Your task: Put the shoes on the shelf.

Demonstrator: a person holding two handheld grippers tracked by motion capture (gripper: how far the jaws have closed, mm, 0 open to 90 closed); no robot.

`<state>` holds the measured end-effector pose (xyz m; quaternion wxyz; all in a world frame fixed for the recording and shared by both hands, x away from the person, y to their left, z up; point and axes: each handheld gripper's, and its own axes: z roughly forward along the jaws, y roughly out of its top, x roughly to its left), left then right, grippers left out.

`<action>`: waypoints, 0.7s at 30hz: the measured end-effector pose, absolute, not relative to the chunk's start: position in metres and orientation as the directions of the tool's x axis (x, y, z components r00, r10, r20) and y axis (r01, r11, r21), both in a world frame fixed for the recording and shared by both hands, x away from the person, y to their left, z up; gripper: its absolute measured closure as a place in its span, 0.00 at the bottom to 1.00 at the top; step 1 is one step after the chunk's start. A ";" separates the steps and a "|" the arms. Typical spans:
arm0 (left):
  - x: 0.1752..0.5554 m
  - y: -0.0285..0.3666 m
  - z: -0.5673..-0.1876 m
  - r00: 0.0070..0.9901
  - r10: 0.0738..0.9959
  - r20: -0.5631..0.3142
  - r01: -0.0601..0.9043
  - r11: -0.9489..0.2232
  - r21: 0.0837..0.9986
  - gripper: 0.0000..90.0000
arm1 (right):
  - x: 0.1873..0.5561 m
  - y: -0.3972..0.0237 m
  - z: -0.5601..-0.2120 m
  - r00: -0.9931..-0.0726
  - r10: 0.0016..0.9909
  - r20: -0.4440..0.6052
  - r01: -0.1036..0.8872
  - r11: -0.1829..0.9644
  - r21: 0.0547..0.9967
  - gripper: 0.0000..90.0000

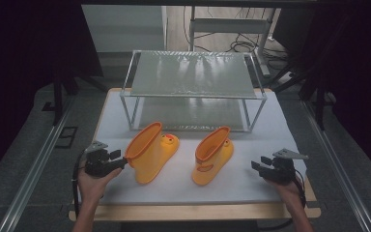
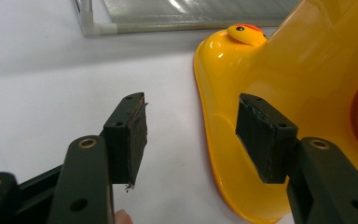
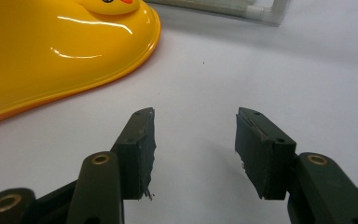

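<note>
High view: two glossy yellow rubber boots stand on the white mat of the table (image 1: 280, 125), in front of a two-tier wire shelf (image 1: 193, 87) with translucent panels. The left boot (image 1: 150, 152) has a wide shaft mouth with an orange rim and lining, and a small duck face with an orange beak on its toe, which points toward the shelf. The right boot (image 1: 212, 155) is the same make, its orange-lined opening tipped toward the camera, with an orange patch low on the shaft. The two are well apart. The left tongs (image 1: 121, 160) sit just beside the left boot's shaft, at its rim. The right tongs (image 1: 258, 164) rest well to the right of the right boot, pointing at it, nothing between them.

Left gripper view: the left tongs (image 2: 191, 135) stand open. One ribbed pad is in front of the boot's yellow shaft; whether it touches cannot be told. The other is over bare mat. The shiny toe with its duck head lies beyond, near the shelf's white frame.

Right gripper view: the right tongs (image 3: 196, 144) gape wide over bare white mat, gripping nothing. The right boot's glossy toe and its duck's beak sit at upper left, apart from them.
</note>
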<state>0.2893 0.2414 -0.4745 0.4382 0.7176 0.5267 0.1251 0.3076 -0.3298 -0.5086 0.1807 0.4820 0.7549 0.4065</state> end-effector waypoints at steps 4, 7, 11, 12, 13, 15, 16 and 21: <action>0.288 0.248 -0.465 0.419 0.859 -0.295 0.641 -0.050 0.766 0.48 | 0.308 -0.329 -0.508 -0.472 0.874 0.117 0.579 0.207 0.789 0.53; 0.285 0.255 -0.452 0.427 0.853 -0.300 0.637 -0.049 0.769 0.49 | 0.310 -0.329 -0.509 -0.473 0.873 0.115 0.580 0.211 0.786 0.52; 0.284 0.262 -0.430 0.465 0.824 -0.324 0.634 -0.054 0.772 0.49 | 0.309 -0.328 -0.509 -0.476 0.873 0.110 0.578 0.216 0.787 0.52; 0.284 0.264 -0.423 0.478 0.814 -0.329 0.632 -0.058 0.773 0.49 | 0.309 -0.328 -0.509 -0.473 0.874 0.113 0.579 0.212 0.787 0.52; 0.285 0.265 -0.417 0.495 0.800 -0.339 0.631 -0.063 0.773 0.49 | 0.309 -0.328 -0.508 -0.472 0.875 0.113 0.579 0.210 0.788 0.52; 0.286 0.267 -0.405 0.530 0.760 -0.376 0.634 -0.061 0.771 0.48 | 0.309 -0.328 -0.509 -0.470 0.875 0.113 0.580 0.209 0.787 0.52; 0.287 0.268 -0.399 0.541 0.751 -0.378 0.633 -0.067 0.772 0.48 | 0.309 -0.328 -0.509 -0.470 0.875 0.113 0.581 0.211 0.786 0.52; 0.293 0.264 -0.377 0.598 0.693 -0.402 0.632 -0.100 0.768 0.48 | 0.309 -0.327 -0.509 -0.472 0.875 0.109 0.580 0.215 0.786 0.52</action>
